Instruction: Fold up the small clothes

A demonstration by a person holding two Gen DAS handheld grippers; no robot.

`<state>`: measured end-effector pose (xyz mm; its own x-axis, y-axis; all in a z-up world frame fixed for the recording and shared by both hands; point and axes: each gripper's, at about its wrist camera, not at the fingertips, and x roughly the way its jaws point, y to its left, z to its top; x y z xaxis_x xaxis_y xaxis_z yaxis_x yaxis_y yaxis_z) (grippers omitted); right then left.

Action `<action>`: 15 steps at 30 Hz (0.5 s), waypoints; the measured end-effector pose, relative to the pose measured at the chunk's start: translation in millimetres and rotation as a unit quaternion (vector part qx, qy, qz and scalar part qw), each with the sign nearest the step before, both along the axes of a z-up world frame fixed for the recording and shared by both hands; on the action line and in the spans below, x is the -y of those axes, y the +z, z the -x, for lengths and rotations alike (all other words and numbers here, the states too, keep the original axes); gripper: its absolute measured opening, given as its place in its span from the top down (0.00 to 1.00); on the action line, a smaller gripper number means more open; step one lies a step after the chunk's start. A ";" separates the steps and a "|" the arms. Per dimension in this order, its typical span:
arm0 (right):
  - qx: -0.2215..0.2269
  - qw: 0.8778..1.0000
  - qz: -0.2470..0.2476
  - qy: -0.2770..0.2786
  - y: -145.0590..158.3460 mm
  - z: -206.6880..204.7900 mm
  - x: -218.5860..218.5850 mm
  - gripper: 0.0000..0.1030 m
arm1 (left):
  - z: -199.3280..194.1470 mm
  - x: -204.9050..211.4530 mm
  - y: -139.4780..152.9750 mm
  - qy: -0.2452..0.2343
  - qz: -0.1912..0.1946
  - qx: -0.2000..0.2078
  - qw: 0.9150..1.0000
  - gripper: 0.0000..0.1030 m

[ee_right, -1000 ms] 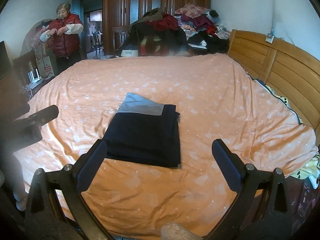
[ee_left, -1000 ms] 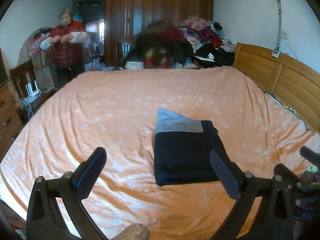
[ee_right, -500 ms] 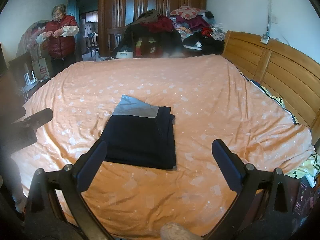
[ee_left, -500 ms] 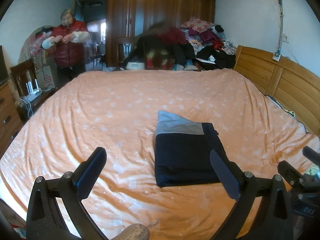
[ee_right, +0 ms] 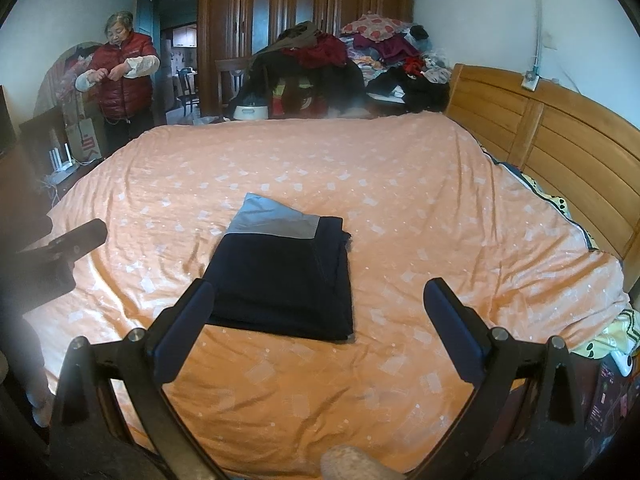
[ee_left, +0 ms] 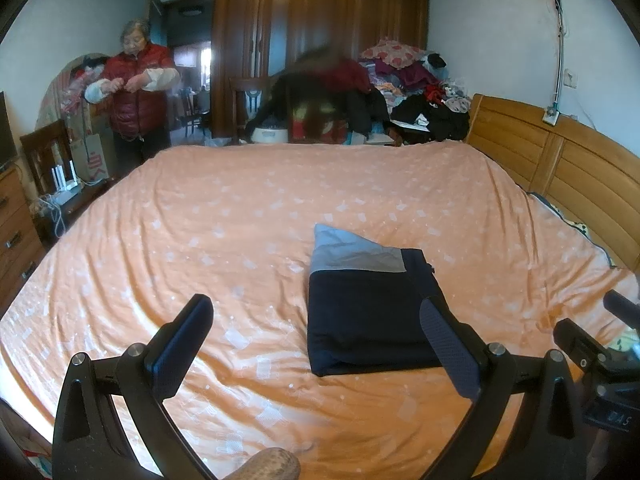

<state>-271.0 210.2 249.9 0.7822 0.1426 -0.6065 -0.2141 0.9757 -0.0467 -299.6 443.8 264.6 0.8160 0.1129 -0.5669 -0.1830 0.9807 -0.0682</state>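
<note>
Right now I see a dark navy garment [ee_left: 368, 312] with a grey band at its far end, folded into a neat rectangle, lying flat near the middle of a bed covered in an orange sheet [ee_left: 240, 216]. My left gripper [ee_left: 320, 344] hovers above the near edge of the bed, fingers spread wide and holding nothing; the garment sits ahead and slightly right of it. My right gripper [ee_right: 324, 328] is likewise spread and empty, with the garment ahead and slightly left. A person in a red vest [ee_right: 124, 76] stands well apart, beyond the far left corner. I judge the fold finished or nearly so. The risk now: a low pass could snag the top layer and drag the stack open.
</note>
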 end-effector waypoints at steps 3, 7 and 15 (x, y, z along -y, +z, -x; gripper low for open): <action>0.002 1.000 0.000 0.001 0.6 -0.3 0.3 0.00 | 2.7 0.9 1.4 0.004 -0.004 0.006 1.000 0.00; 0.001 1.000 0.001 0.002 -0.4 0.8 -1.6 0.00 | 4.8 -2.5 3.1 0.009 0.003 0.009 1.000 0.00; -0.002 1.000 0.000 0.003 -0.9 0.1 -2.0 0.00 | 7.0 -4.2 2.3 0.008 0.001 0.009 1.000 0.00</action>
